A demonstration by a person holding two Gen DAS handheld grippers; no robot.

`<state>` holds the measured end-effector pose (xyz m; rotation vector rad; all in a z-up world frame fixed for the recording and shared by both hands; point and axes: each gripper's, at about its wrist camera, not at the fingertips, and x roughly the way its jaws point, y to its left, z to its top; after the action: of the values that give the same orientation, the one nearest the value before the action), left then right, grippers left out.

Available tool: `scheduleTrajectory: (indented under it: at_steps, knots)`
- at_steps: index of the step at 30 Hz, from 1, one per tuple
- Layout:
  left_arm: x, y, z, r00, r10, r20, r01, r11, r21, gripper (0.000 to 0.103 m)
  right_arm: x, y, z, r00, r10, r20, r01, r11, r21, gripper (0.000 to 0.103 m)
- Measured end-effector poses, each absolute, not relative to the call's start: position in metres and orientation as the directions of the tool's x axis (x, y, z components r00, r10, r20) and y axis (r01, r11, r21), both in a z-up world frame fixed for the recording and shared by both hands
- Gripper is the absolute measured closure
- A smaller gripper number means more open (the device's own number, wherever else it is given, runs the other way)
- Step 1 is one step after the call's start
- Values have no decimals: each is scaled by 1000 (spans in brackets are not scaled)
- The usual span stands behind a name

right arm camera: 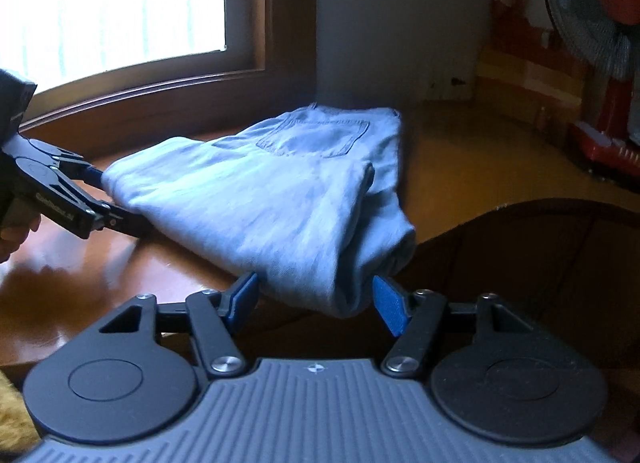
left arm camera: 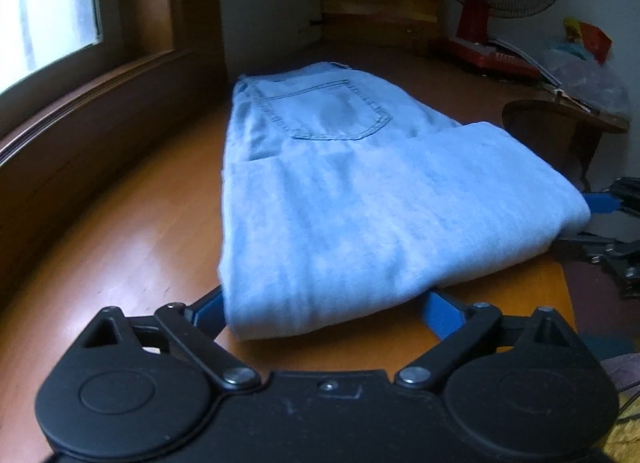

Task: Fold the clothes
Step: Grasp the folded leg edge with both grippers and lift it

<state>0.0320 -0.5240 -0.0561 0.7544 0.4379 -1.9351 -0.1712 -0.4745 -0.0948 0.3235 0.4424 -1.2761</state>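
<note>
Jeans [left arm camera: 360, 199] are most of the way there — I read them as already doubled lengthwise and with the leg end brought back over the seat, so what lies on the counter [left arm camera: 132, 247] is a compact light-blue bundle, not a spread garment. Back pocket faces up on the far half.

Left gripper [left arm camera: 324, 303]: jaws spread wide, straddling the near folded edge. Blue pads sit at either side of the cloth; I can't see them pressing, so I call it released, cloth between the jaws.

Right gripper [right arm camera: 316, 295]: jaws part-way closed around the bundle's right-hand corner. The cloth hangs between the pads, and a gap shows by the right pad — doesn't look clamped, though the motion blur leaves some doubt.

Orientation: long axis runs away from the left wrist camera, waistband and pocket end at the far side toward the window wall, folded edge nearest me. From the right wrist view the same axis runs roughly left to right, with the left tool at the left end. The right corner overhangs or sits at the counter's edge; I can't tell which.

Left to do, my guess: one more fold toward the waistband, or just square up and flatten the puffy top layer.
</note>
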Motion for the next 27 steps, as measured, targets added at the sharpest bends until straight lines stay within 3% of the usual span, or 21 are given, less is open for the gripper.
scheduleTrajectory:
  at_steps: [2,4,7,11,18,27]
  knots:
    - [26,-522,-53,-329,-667,-669,884,-466,30,25,-169,-479,-98,242,-840,-486,959,282,-10,48]
    - [24,-517,-49,-311,-674,-670,887,-459,50,38,-169,-480,-99,253,-842,-477,961,278,19,65]
    - [30,-508,-39,-339,-662,-668,895,-445,-13,46,-178,-476,-91,259,-849,-461,964,259,64,74]
    - [34,-485,-21,-350,-677,-647,908,-416,-56,48,-200,-461,-75,326,-838,-438,944,267,192,78]
    - [31,-452,15,-359,-703,-614,921,-375,-109,50,-227,-429,-37,404,-820,-406,908,306,286,80]
    - [23,-480,28,-313,-747,-587,944,-310,-108,49,-246,-475,-15,449,-809,-379,885,347,309,80]
